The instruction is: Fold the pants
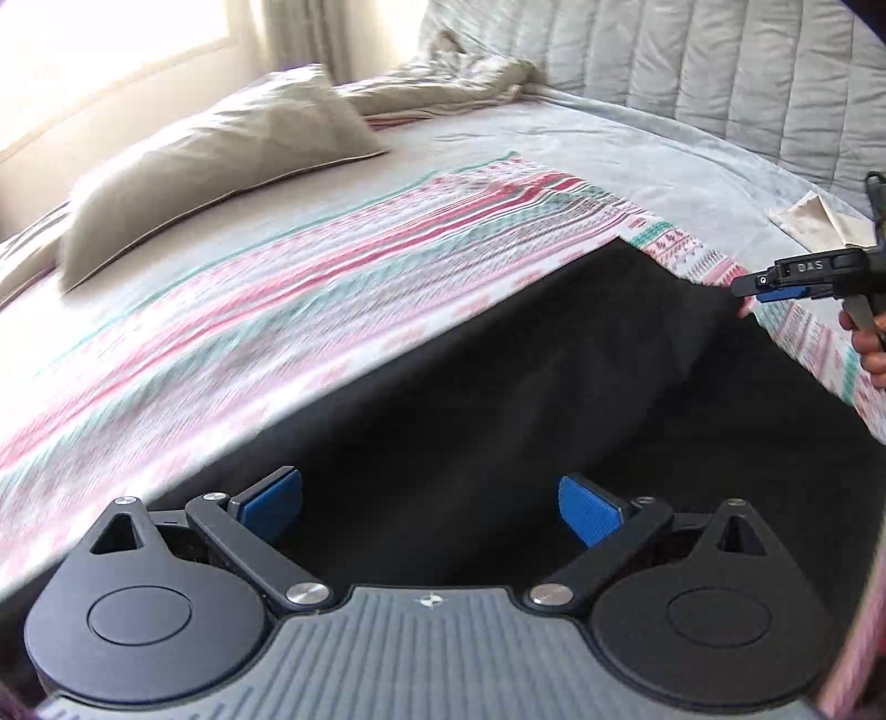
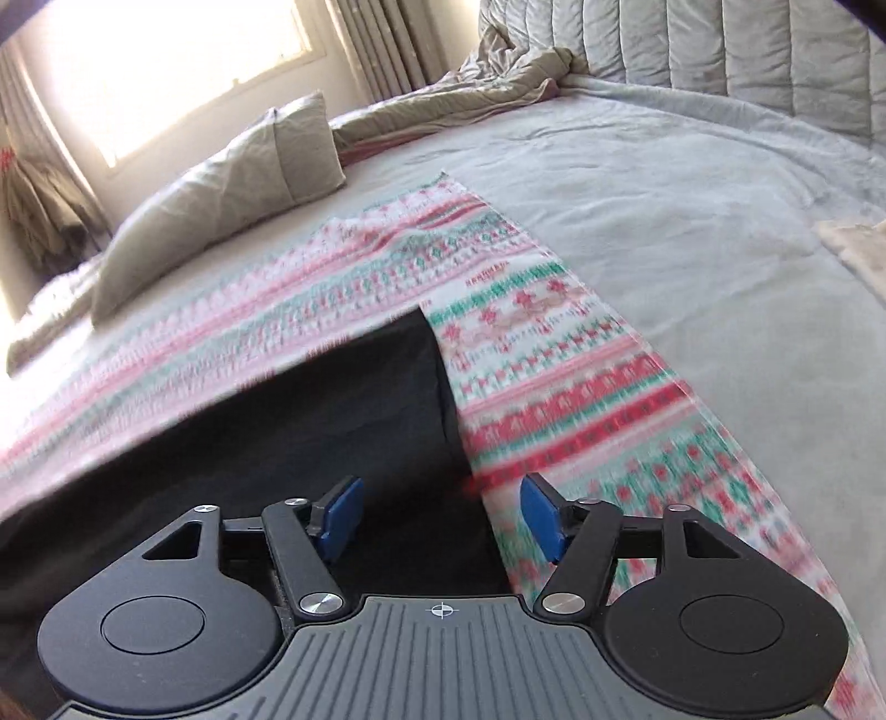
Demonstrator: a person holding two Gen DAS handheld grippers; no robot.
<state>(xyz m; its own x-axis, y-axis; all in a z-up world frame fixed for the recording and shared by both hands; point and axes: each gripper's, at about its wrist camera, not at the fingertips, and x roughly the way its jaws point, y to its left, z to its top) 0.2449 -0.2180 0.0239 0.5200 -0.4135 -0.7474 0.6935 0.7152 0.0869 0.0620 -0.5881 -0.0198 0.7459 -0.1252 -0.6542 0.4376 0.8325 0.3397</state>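
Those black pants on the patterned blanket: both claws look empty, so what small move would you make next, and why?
Probably bring the open left gripper down onto the near edge of the black pants to grip it. Both it and the right gripper are open and hold nothing, and the pants lie flat on the patterned blanket, ready for another fold.

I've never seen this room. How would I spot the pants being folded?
Start at the big bed with its grey quilted headboard. On it lies a red, green and white patterned blanket, and the black pants lie flat on the blanket's near part. They are the only plain, dark cloth; the pillow is beige.
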